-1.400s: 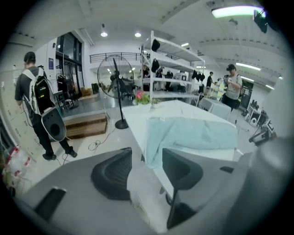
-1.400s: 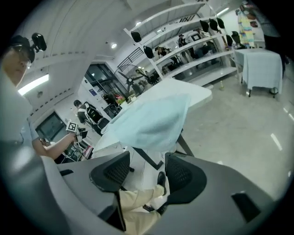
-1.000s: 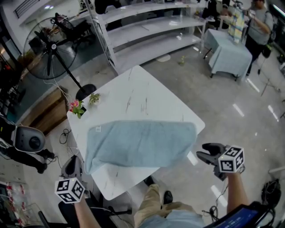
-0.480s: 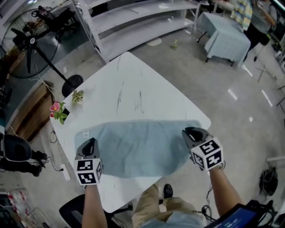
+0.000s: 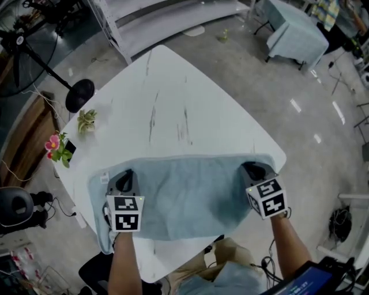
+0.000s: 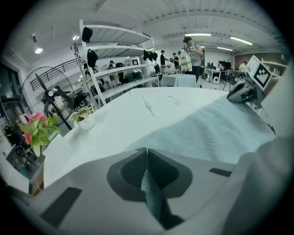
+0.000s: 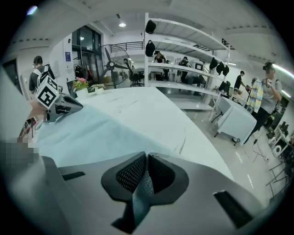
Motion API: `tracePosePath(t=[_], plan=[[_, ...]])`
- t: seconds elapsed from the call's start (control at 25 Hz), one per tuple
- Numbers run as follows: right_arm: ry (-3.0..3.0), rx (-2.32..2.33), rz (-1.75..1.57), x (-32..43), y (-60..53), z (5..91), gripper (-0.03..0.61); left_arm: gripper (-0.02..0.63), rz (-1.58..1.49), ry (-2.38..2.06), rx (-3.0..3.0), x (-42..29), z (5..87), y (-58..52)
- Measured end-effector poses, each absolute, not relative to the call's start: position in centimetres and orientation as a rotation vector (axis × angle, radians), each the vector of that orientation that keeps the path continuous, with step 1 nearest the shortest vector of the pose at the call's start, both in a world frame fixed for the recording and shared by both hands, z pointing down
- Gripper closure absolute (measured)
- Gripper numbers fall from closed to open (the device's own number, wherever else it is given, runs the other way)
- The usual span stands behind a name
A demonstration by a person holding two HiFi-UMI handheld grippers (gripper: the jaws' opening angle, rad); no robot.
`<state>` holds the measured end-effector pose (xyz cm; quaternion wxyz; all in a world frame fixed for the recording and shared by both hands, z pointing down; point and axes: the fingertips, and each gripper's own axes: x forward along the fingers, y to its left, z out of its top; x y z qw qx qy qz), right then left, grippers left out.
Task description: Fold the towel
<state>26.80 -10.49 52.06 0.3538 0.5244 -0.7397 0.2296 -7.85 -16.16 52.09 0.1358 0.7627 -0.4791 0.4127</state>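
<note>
Room: open hall with a glossy grey floor (image 5: 323, 115). White shelving (image 5: 173, 17) stands beyond the table, a standing fan (image 5: 14, 43) at far left, a cloth-draped side table (image 5: 291, 31) at far right.
Surface: white, faintly veined table (image 5: 190, 98), seen corner-on; its far half is bare.
Left table edge: pink flowers (image 5: 55, 147) and a small green plant (image 5: 86, 120), side by side, both apart from the towel.
Towel: pale blue towel (image 5: 184, 199), spread flat across the near part of the table, long side running left to right. Its near left corner droops over the table edge.
Left gripper: left gripper (image 5: 125, 177) sits at the towel's left end, pointing down and away from the person. In its own view the jaws are pressed together on a thin fold of towel.
Right gripper: right gripper (image 5: 253, 170) sits at the towel's right end, close to the table's right edge. Its jaws have just been closing; a pinched ridge of towel runs between the ribbed pads, which press on it.
Spacing: the grippers are well apart, one at each short end.
</note>
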Motion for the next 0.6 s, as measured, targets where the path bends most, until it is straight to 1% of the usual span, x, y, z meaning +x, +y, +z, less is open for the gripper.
tracePosePath(t=[0.24, 0.6], plan=[[-1.894, 1.328, 0.55, 27.1, -13.5, 52.0, 0.541, 0.598, 1.221, -1.369, 2.215, -7.9, 52.0, -19.7], [-1.929, 1.317, 0.473, 27.9, -22.1, 52.0, 0.541, 0.598, 1.211, -1.418, 2.208, -8.0, 52.0, -26.4]])
